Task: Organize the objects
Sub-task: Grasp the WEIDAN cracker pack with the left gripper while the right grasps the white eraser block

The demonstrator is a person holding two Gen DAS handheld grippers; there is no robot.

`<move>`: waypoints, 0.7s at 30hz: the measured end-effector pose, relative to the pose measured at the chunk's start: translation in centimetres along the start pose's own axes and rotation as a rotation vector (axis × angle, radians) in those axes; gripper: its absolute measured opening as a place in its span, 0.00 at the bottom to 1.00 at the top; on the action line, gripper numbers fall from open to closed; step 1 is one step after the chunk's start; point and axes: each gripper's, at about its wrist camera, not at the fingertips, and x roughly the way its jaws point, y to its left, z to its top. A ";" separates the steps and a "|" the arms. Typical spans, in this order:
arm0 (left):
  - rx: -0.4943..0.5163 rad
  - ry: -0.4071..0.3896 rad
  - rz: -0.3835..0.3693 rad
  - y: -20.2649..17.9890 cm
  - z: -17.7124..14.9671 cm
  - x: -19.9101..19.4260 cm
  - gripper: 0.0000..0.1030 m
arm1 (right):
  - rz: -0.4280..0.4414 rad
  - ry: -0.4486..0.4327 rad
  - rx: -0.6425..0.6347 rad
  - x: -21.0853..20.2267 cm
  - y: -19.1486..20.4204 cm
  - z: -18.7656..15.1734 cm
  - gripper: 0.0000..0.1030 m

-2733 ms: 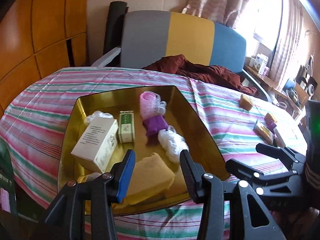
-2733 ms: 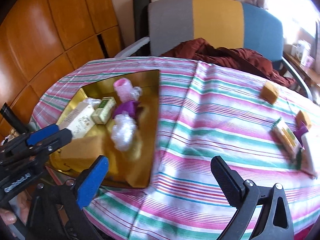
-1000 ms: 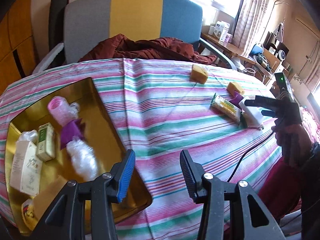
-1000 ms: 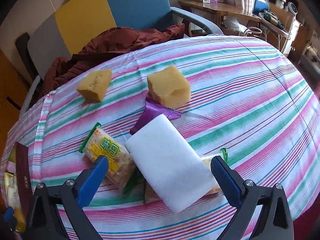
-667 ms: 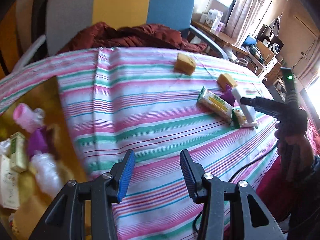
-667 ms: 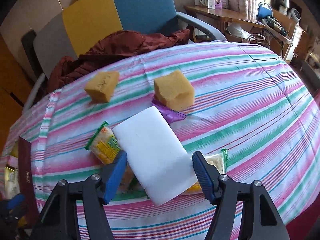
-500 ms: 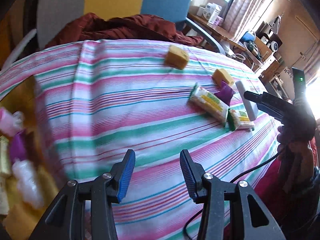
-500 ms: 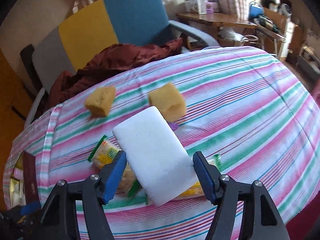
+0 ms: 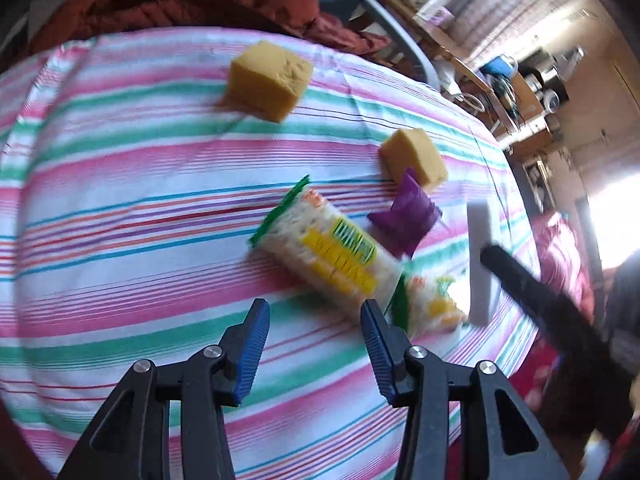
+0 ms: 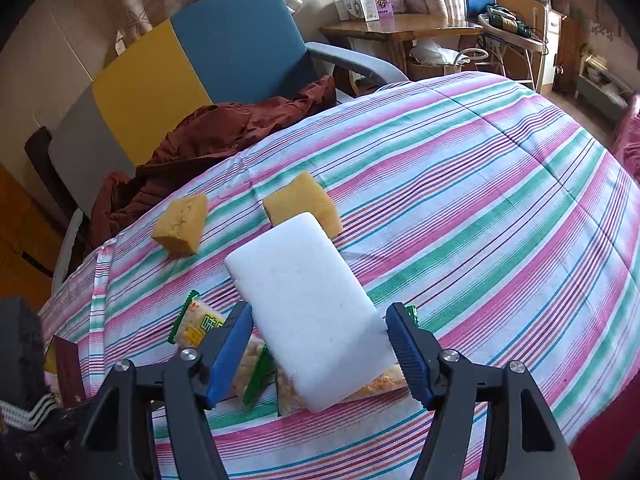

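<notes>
The white sponge (image 10: 308,312) has risen, clamped in the right hand-held gripper (image 10: 318,322); the left hand-held gripper (image 9: 316,320) is apart, empty.

Bright window glare, motion-blurred left view, fisheye-warped dark corners

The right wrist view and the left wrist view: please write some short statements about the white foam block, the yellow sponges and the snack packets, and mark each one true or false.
1. The right tool grips the white foam block. True.
2. The left tool holds a snack packet. False: its jaws are empty, above the striped tablecloth; the snack packet lies just beyond them.
3. Two yellow sponges, and, lie on the cloth. True.
4. The purple wrapper lies on top of a sponge. False: it lies on the cloth beside the nearer sponge.
5. The foam block lies flat on the cloth. False: it is lifted above the packets.
</notes>
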 end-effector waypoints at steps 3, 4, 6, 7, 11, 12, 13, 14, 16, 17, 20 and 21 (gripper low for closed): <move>-0.052 -0.011 0.003 -0.6 0.9 0.9 0.54 | 0.015 0.001 0.013 0.0 -0.3 0.1 0.67; -0.067 -0.013 0.002 -0.8 1.2 1.2 0.57 | 0.020 0.002 0.018 0.0 -0.4 0.1 0.67; -0.087 -0.008 0.013 -1.0 1.8 1.8 0.60 | 0.028 -0.004 0.033 -0.2 -0.7 0.2 0.67; -0.091 -0.010 0.020 -1.3 2.0 2.1 0.60 | 0.029 -0.010 0.041 -0.3 -0.9 0.2 0.67; -0.083 -0.010 0.065 -2.1 2.8 3.4 0.61 | 0.037 -0.026 0.066 -0.6 -1.4 0.4 0.67; -0.066 -0.019 0.087 -2.4 3.0 3.5 0.61 | 0.037 -0.030 0.070 -0.7 -1.5 0.4 0.67; -0.043 -0.023 0.107 -2.8 3.1 3.7 0.62 | 0.039 -0.031 0.073 -0.8 -1.6 0.5 0.67; -0.015 -0.022 0.129 -3.2 3.3 3.8 0.62 | 0.041 -0.030 0.074 -0.7 -1.6 0.5 0.67; 0.035 -0.025 0.172 -3.8 3.8 4.2 0.63 | 0.043 -0.026 0.073 -0.6 -1.5 0.5 0.67; 0.058 -0.021 0.189 -4.0 4.0 4.5 0.64 | 0.041 -0.027 0.070 -0.6 -1.4 0.5 0.67; 0.160 -0.015 0.233 -5.0 3.6 5.2 0.70 | 0.037 -0.028 0.070 -0.6 -1.5 0.6 0.67; 0.193 -0.022 0.248 -5.2 3.3 5.3 0.70 | 0.038 -0.026 0.070 -0.5 -1.6 0.6 0.67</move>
